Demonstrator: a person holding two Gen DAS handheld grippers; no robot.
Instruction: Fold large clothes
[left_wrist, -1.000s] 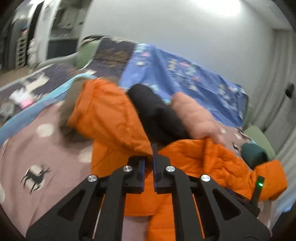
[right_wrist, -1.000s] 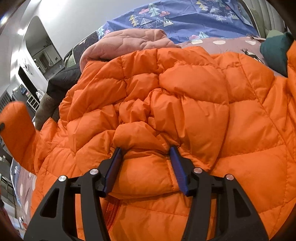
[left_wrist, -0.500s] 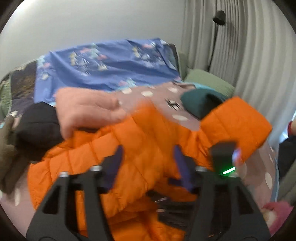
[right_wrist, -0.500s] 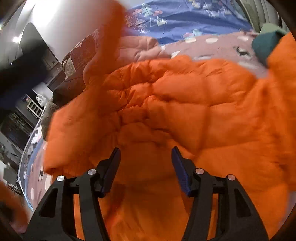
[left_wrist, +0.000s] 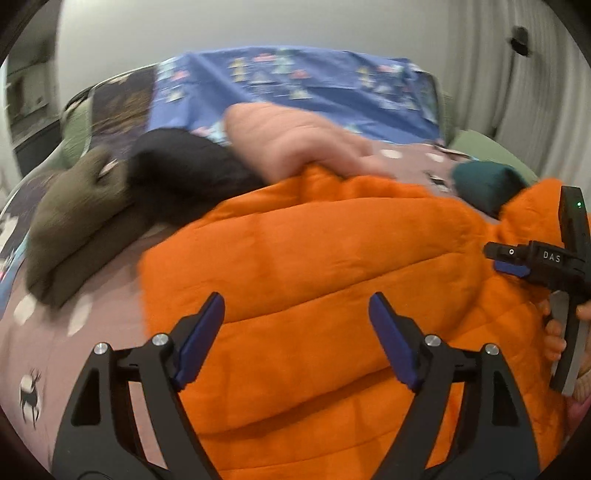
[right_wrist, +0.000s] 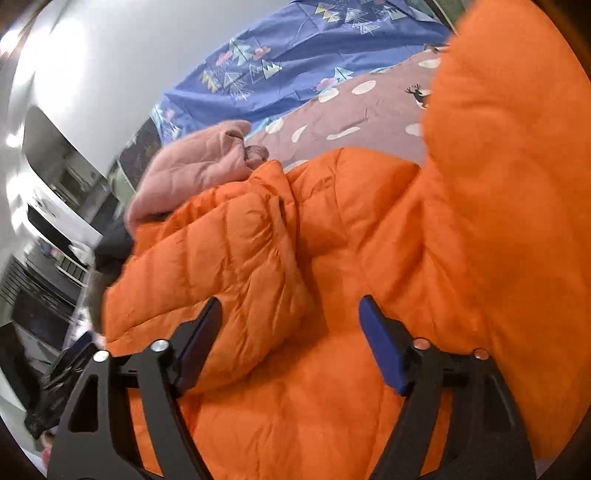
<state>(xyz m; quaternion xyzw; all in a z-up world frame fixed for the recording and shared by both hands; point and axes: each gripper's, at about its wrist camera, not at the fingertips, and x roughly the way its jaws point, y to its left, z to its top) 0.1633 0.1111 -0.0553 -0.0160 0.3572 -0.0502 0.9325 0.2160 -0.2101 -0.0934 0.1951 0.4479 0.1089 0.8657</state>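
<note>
So there's one orange puffer jacket (left_wrist: 332, 280), quilted and shiny, lying bunched on the mauve bedspread (left_wrist: 55, 332) with white spots and little deer. Two grippers over it: the left gripper (left_wrist: 295, 332) and right gripper (right_wrist: 288, 332) have both just been opening, jaws spread wide above the quilting, pinching nothing. Beyond the jacket sit three more garments, a fuzzy pink one (left_wrist: 288, 144), a black one (left_wrist: 184, 173) and an olive one (left_wrist: 74, 229), blurry though, so that count's a guess. A blue tree-print sheet (left_wrist: 295, 81) lies at the far side, and a teal bundle (left_wrist: 484, 181) far right.
</note>
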